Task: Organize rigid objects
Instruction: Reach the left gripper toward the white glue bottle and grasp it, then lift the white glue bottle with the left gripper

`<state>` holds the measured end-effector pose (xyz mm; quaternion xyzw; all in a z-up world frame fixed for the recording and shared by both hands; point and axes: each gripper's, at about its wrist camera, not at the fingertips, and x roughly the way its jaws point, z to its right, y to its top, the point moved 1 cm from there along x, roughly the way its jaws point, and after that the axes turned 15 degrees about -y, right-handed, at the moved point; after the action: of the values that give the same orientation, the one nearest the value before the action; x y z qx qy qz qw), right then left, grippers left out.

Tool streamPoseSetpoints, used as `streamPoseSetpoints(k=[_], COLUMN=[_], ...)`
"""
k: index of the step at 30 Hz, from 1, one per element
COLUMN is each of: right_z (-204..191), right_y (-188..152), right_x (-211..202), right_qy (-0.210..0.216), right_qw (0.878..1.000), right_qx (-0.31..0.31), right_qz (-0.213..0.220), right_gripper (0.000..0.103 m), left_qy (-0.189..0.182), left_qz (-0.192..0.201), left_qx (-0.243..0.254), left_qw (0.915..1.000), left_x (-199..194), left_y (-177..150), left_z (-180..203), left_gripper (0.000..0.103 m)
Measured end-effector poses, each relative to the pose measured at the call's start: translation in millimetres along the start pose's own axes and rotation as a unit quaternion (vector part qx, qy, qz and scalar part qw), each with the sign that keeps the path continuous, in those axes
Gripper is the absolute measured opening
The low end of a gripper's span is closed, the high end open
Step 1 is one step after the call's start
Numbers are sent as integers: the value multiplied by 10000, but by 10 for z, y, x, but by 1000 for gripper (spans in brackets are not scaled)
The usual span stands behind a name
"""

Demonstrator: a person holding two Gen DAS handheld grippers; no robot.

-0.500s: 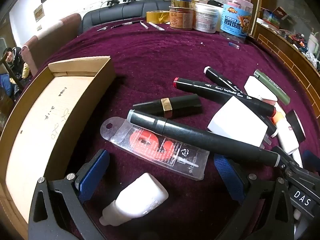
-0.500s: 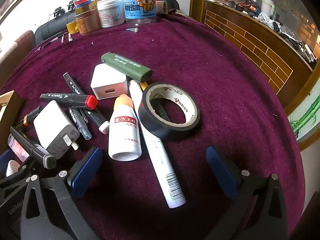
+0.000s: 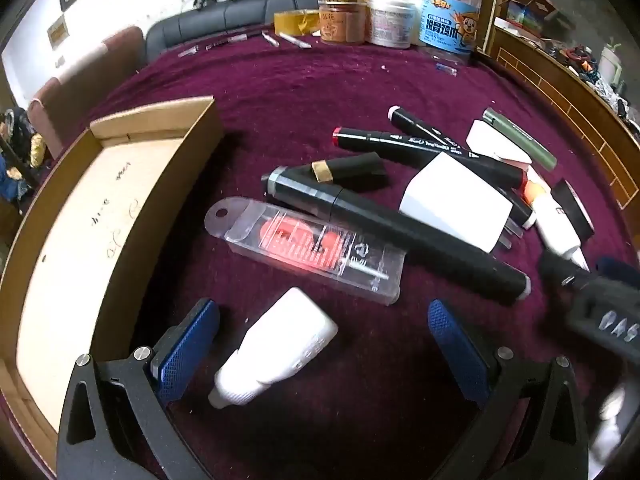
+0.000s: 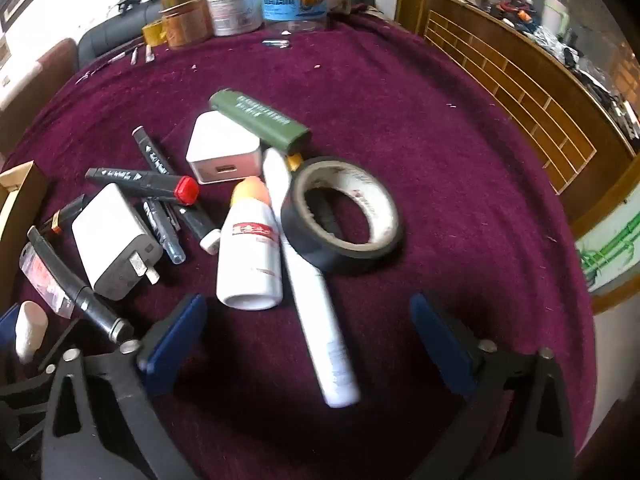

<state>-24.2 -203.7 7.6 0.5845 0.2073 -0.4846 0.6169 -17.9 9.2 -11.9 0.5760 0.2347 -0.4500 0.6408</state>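
My left gripper (image 3: pixel 324 344) is open, its blue pads either side of a small white squeeze bottle (image 3: pixel 276 354) lying on the purple cloth. Just beyond lie a clear plastic case (image 3: pixel 308 248), a long black marker (image 3: pixel 396 236), a black and gold lipstick (image 3: pixel 348 168) and a white charger (image 3: pixel 456 200). An open cardboard box (image 3: pixel 96 216) stands to the left. My right gripper (image 4: pixel 304 332) is open over a white tube (image 4: pixel 312 280). A white bottle with an orange cap (image 4: pixel 250 248), a black tape roll (image 4: pixel 342 216), a green lighter (image 4: pixel 260 120) and a white adapter (image 4: pixel 222 156) lie ahead of it.
Jars and tape rolls (image 3: pixel 384 20) stand at the table's far edge, with small pens (image 3: pixel 292 40) beside them. A wooden lattice rail (image 4: pixel 520 92) runs along the right side. Several markers (image 4: pixel 160 184) lie between the two chargers.
Both grippers have moved forward and lower toward the objects. The white squeeze bottle now sits further between the left pads. The objects themselves have not shifted.
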Motion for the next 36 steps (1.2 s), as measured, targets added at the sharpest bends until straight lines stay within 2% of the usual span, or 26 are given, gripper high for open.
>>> streamPoseSetpoints(k=[1, 2, 4, 6, 7, 9, 11, 13, 15, 16, 18, 20, 21, 23, 25, 26, 28, 36], right_z=[97, 165, 359, 461, 457, 385, 365, 357, 380, 436, 519, 563, 567, 592, 560, 561, 548, 566], right_y=[3, -25, -49, -65, 28, 137, 148, 116, 61, 54, 16, 7, 1, -8, -22, -8, -26, -2], right_x=[-174, -294, -650, -788, -750, -560, -328, -87, 79, 102, 134, 199, 229, 234, 236, 211, 201, 219], right_qy=[23, 3, -158, -278, -310, -355, -145, -70, 125, 253, 455, 594, 624, 685, 696, 714, 731, 745], right_qw=[9993, 9978, 9864, 9738, 9712, 9788, 9826, 9834, 9861, 9836, 9806, 9796, 9791, 9790, 9800, 9802, 9803, 9809], right_qx=[136, 241, 600, 855, 893, 790, 930, 1130, 1265, 1422, 1589, 1688, 1731, 1733, 1674, 1645, 1624, 1643], right_qz=[347, 611, 1522, 2091, 2189, 1857, 1603, 1415, 1069, 1078, 1052, 918, 862, 827, 818, 841, 856, 732], right_gripper=[94, 94, 95, 96, 100, 100, 99, 98, 89, 86, 86, 86, 86, 86, 86, 86, 86, 87], left_qy=[-120, -269, -467, -368, -344, -323, -346, -412, -466, -496, -580, -508, -468, -385, -433, -451, -353, -359], left_qz=[-1, 41, 252, 626, 832, 1137, 1137, 913, 623, 589, 534, 376, 280, 55, -231, -314, -228, -159], left_qx=[-69, -131, -41, 236, 318, 291, 169, 119, -30, -110, -181, 3, 178, 440, 478, 451, 578, 487], left_qw=[9999, 9995, 9986, 9971, 9954, 9926, 9928, 9949, 9970, 9970, 9967, 9980, 9984, 9983, 9977, 9975, 9974, 9980], left_x=[-75, -175, -403, -673, -804, -1016, -1091, -1064, -974, -949, -842, -707, -632, -493, -344, -304, -329, -303], left_y=[-22, -35, -38, -70, -88, -142, -173, -197, -237, -223, -203, -166, -153, -145, -163, -166, -175, -114], left_z=[-24, -35, -57, -88, -122, -237, -340, -401, -451, -437, -408, -318, -264, -192, -180, -193, -160, -161], left_gripper=[92, 90, 89, 91, 91, 92, 92, 90, 89, 88, 88, 87, 85, 73, 50, 46, 31, 32])
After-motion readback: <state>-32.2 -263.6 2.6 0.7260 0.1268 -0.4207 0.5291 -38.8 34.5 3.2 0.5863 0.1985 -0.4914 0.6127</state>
